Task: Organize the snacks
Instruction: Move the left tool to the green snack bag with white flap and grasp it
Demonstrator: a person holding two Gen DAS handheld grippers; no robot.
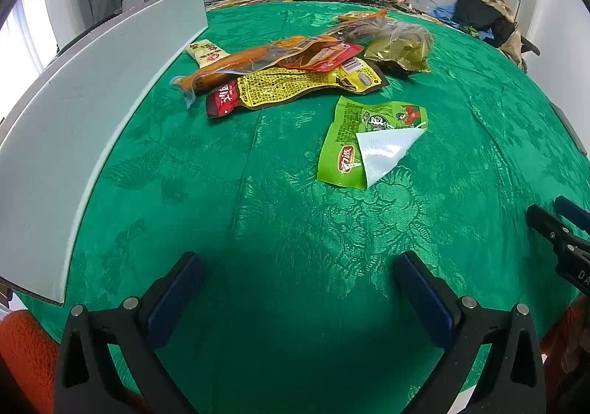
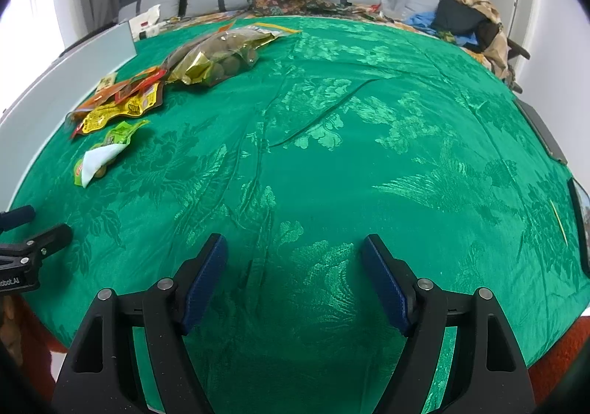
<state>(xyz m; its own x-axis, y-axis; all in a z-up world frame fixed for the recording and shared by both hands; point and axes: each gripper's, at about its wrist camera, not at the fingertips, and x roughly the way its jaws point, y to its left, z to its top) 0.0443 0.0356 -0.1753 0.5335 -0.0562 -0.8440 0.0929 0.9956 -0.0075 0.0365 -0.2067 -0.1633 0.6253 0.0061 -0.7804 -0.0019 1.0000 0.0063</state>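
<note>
The left gripper [image 1: 298, 275] and right gripper [image 2: 293, 259] hang spread wide and empty over the green cloth [image 1: 258, 192]. The green snack packet [image 1: 354, 141] lies just beyond the left one, near the snack pile [image 1: 287, 71].

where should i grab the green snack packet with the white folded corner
Take the flat green foil snack packet by its turned-up white corner. That flap lifts off the green patterned tablecloth, so a finger can likely slip under it, while the rest lies flat. Come in low from the near right side with the open left tool. The packet lies apart from the pile.
</note>
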